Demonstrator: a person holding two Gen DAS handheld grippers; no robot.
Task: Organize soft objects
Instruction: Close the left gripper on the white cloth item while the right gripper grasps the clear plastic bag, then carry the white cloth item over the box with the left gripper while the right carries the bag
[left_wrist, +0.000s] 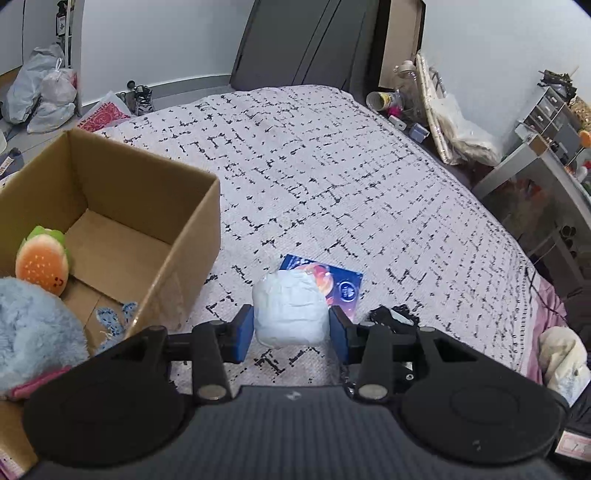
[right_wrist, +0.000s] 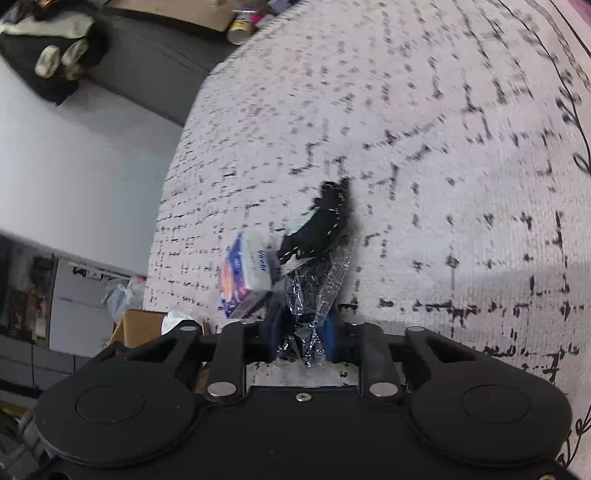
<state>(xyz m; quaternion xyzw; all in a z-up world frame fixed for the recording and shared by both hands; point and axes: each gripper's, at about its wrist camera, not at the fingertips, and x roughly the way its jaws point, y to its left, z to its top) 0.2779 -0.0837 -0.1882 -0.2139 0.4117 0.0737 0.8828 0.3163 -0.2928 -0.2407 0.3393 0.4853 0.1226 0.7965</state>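
Observation:
My left gripper (left_wrist: 291, 325) is shut on a soft white bundle (left_wrist: 290, 306), held above the patterned bedspread (left_wrist: 332, 166) just right of an open cardboard box (left_wrist: 110, 206). The box holds a burger plush (left_wrist: 42, 260), a fluffy blue plush (left_wrist: 33, 328) and a blue crochet piece (left_wrist: 114, 319). A blue tissue pack (left_wrist: 340, 288) lies on the bed behind the bundle. My right gripper (right_wrist: 301, 341) is shut on a clear plastic bag with dark fabric (right_wrist: 310, 295), just above the bed. The tissue pack (right_wrist: 245, 273) and a black fabric piece (right_wrist: 321, 225) lie ahead of it.
A dark headboard (left_wrist: 306, 40) stands at the bed's far end. A cluttered nightstand (left_wrist: 406, 103) and grey shelves (left_wrist: 546, 155) are on the right. White bags (left_wrist: 44, 92) sit on the floor at the left. A cream item (left_wrist: 561, 354) lies at the bed's right edge.

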